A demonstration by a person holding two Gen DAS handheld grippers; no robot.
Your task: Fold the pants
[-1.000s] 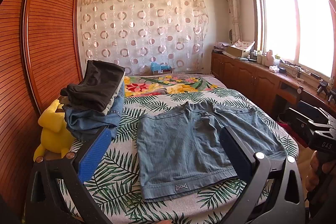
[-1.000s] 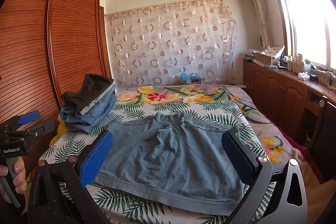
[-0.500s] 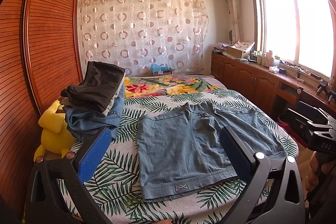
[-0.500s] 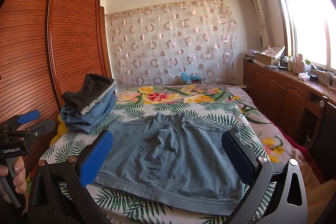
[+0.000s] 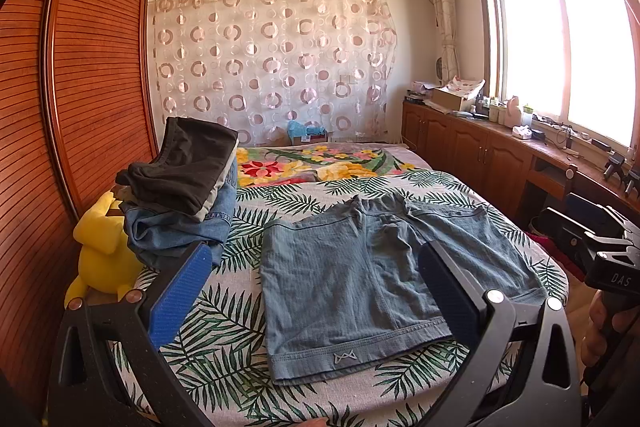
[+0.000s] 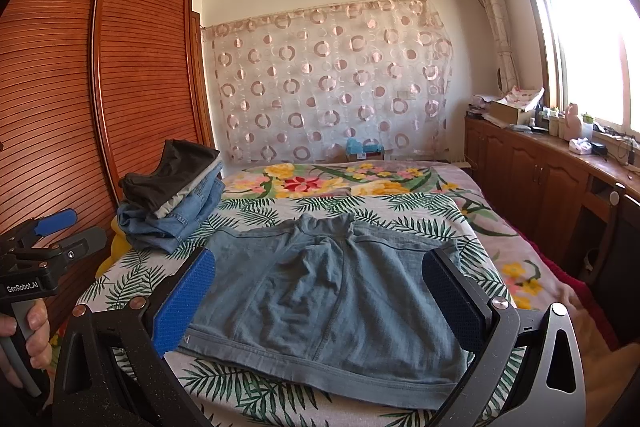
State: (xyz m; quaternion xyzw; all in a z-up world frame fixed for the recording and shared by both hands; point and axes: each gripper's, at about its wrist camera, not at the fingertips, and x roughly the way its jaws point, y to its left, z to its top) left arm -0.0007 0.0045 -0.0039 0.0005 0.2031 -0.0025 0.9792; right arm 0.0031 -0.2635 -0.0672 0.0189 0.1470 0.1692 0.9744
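- Left wrist view: A pair of blue-grey shorts [image 5: 372, 275] lies spread flat on the palm-leaf bedspread [image 5: 224, 327], waistband towards the far side and both leg hems at the near edge, the left hem carrying a small stitched logo.
- The left gripper [image 5: 316, 291] hangs above the near edge of the bed with its blue pads set wide apart and nothing between them.
- A stack of folded clothes [image 5: 180, 187] sits to the left on the bed, just beside a yellow plush toy [image 5: 102, 251], well apart from the shorts.
- The right hand [image 5: 604, 331] shows at the frame's right edge on its own grip handle.
- Right wrist view: The same shorts [image 6: 332, 299] fill the space ahead of the right gripper [image 6: 320, 295], which is likewise spread wide and empty, poised above the cloth and apparently not touching it.
- The left hand [image 6: 24, 339] grips its handle at the lower left, beside the wardrobe [image 6: 80, 87].
- Judgement: no fold has begun, and the likely first step is to lay one leg over the other.
- To do it well, each gripper should probably pinch one side's corners, hem and waistband, taking both layers of fabric.
- Lifting the two corners together and low would help keep the crease straight along the crotch seam.
- The rumpled patch near the crotch may want smoothing first, or it could be trapped in the fold.
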